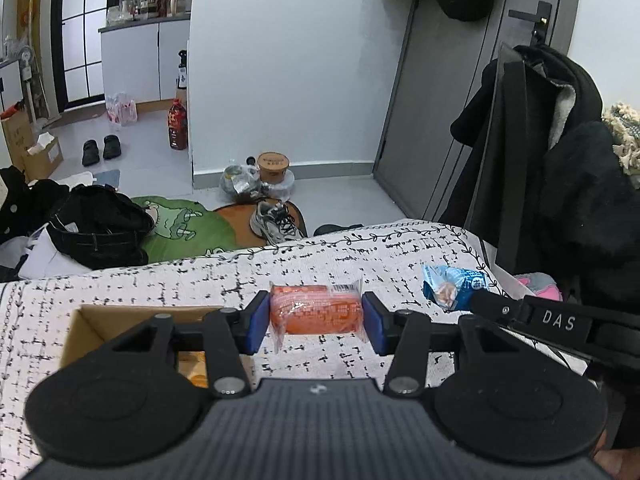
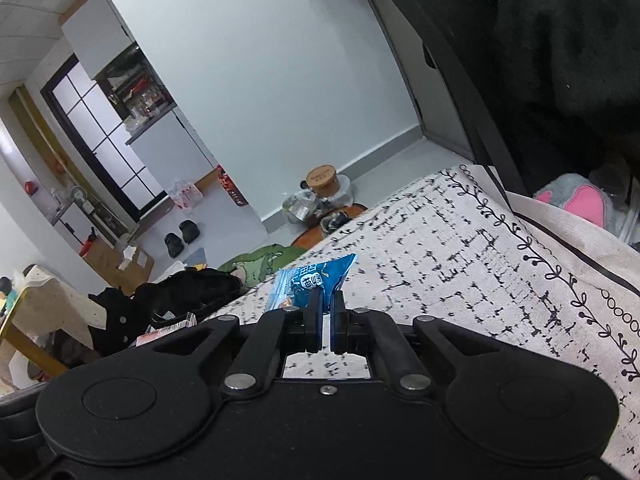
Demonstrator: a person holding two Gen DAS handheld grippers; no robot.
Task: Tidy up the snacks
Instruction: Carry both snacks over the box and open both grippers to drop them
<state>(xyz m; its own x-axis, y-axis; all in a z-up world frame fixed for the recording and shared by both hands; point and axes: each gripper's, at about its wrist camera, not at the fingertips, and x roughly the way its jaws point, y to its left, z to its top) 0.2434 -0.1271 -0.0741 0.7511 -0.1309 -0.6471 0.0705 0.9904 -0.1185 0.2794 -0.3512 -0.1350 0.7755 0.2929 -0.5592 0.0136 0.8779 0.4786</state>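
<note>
Even, cool indoor light; window (image 1: 80, 32) was brightest. Soft shadows. Strong fisheye bending toward edges, corners dark. Focus sharp throughout.

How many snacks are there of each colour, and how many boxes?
Orange snack packet, in the left gripper: 1
Blue snack packet, in the right gripper: 1
Cardboard box: 1
Total: 3
</note>
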